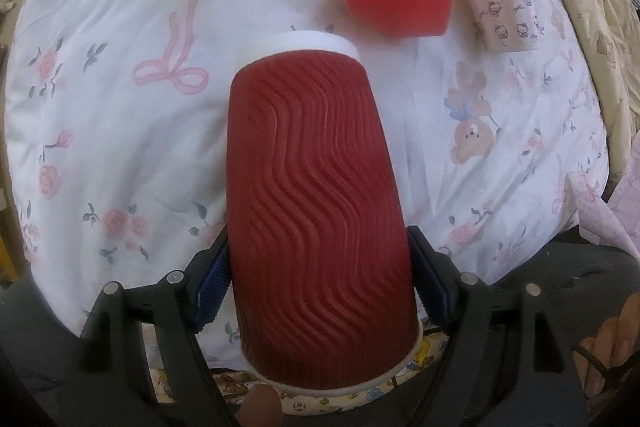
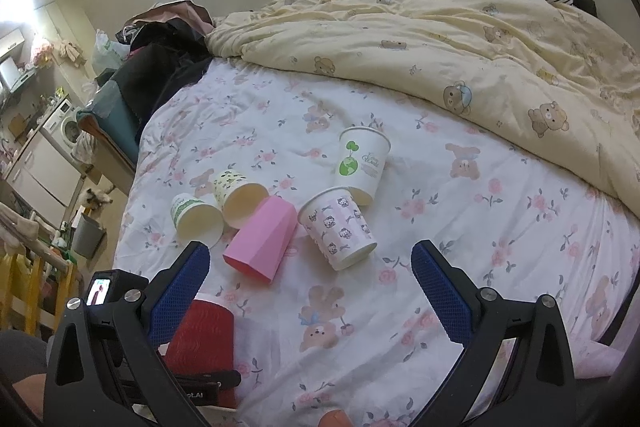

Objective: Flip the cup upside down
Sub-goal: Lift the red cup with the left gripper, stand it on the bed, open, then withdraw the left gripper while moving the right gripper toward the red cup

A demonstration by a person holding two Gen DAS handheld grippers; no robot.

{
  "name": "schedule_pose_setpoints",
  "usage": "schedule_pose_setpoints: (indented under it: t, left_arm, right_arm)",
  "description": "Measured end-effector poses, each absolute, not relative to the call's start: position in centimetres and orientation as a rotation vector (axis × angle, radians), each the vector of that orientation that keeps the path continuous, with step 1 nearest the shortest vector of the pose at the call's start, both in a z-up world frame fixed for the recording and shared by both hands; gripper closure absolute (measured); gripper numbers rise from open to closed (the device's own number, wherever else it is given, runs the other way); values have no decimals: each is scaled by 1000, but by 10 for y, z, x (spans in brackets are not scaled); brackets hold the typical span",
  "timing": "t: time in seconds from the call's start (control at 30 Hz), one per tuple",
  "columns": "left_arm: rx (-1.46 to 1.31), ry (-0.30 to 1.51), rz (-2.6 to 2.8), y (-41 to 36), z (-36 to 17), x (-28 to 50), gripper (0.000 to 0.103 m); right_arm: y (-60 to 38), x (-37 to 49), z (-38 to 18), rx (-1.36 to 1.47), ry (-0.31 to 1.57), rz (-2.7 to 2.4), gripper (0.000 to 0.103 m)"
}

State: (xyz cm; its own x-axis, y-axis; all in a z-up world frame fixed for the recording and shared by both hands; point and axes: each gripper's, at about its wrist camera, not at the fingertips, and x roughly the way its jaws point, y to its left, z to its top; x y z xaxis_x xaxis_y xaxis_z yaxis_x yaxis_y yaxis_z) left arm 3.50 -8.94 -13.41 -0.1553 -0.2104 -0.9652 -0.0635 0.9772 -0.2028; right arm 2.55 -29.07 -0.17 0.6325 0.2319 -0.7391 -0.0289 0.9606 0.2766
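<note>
Cup: red cup (image 1: 316,203), paper, tapered, with raised wavy ribs along its wall and a white rolled rim at each visible end.
Cup position: held above the bed sheet (image 1: 120,131), at the near edge of the bed; in the right wrist view it shows low on the left (image 2: 202,339).
Cup axis: long axis runs away from the left wrist camera, narrower white-edged end far, wider end near the camera. Whether the mouth is the near or the far end cannot be told.
Left claw: left claw (image 1: 320,279) clenched on the red cup, blue ridged pads (image 1: 212,287) pressed against opposite sides of the wall near the wide end.
Right claw: right claw (image 2: 310,287) released, blue textured fingers (image 2: 440,291) spread wide over the sheet, gripping nothing.
Bed surface: white cotton sheet printed with pink flowers, bows and bears, lightly wrinkled.
Other cups: pink cup (image 2: 262,243), faceted, lying on its side; cat-print cup (image 2: 340,227) tilted beside it; globe cup (image 2: 362,163) touching behind; two paper cups (image 2: 218,207) on their sides to the left.
Bedding: cream quilt (image 2: 460,39) with bear print, bunched across the far half.
</note>
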Motion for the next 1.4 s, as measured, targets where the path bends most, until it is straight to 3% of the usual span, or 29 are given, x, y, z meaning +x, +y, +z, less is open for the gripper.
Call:
schedule_pose_setpoints:
  t: [0.1, 0.37, 0.7, 1.17, 1.4]
  left_arm:
    - [-213, 1702, -112, -88, -131, 38, 0]
    - [-292, 1596, -142, -68, -96, 46, 0]
    - [-248, 1328, -128, -33, -21, 37, 0]
    - [-239, 1249, 41, 18, -60, -2, 0]
    - [-252, 1205, 45, 19, -53, 4, 0]
  right_arm:
    - [-289, 26, -2, 245, 876, 154, 0]
    - [-286, 26, -4, 224, 883, 152, 0]
    - [-282, 26, -10, 206, 906, 150, 0]
    - [-268, 30, -28, 166, 971, 165, 0]
    - [-258, 34, -37, 128, 1000, 170, 0]
